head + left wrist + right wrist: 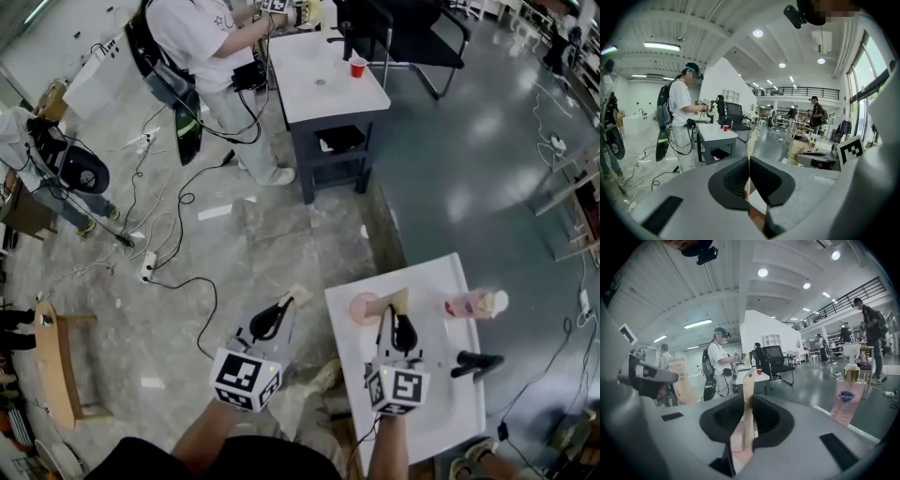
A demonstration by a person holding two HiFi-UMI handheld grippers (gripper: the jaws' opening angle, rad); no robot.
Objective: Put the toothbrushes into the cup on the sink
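Right up close, 2 toothbrushes in flat kraft-card packs are held, 1 per hand-held gripper. The right pack point(748, 394) is clamped between the jaws of the right hand-held gripper point(399, 319) and sticks up past the tips. The left pack point(749, 149) is pinched so thin in the left hand-held gripper point(282, 309) that its jaws look fully together on it.

Handling-wise, light and fairly stiff stuff is expected. Card can be crushed or bent though, and may slide on smooth pads. A grip low on the pack, across the flat faces, is judged best, with the long end left free to be dropped in.

The pink cup point(362, 308) is seen on the white sink point(441, 412), just beside the right pack's tip. The left pack is off the sink's edge, over the floor. A soap bottle point(847, 401) and black faucet point(476, 362) are seen further along.
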